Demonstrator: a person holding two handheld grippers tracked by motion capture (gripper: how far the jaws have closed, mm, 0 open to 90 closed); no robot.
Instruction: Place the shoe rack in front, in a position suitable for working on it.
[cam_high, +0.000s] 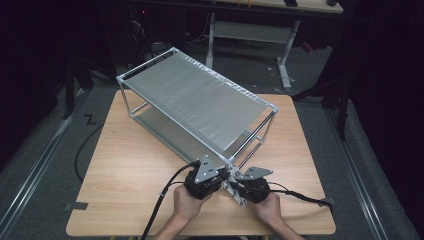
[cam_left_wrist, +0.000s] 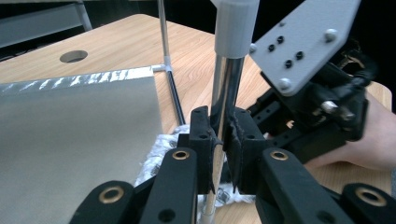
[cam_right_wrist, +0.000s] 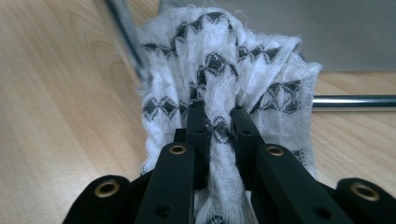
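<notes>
Two grippers, one cloth (cam_right_wrist: 219, 70), one rack (cam_high: 195, 95)

Most of the cloth (cam_high: 234, 192) is buried between the two grippers in the high view, so its pattern can't be made out there. In the right gripper view the cloth's lower end is cut off at the bottom edge, and the rod (cam_right_wrist: 125, 39) behind it is blurred. In the left gripper view the post (cam_left_wrist: 225, 93) is cut off at the top, and its foot is hidden behind the jaws.
</notes>
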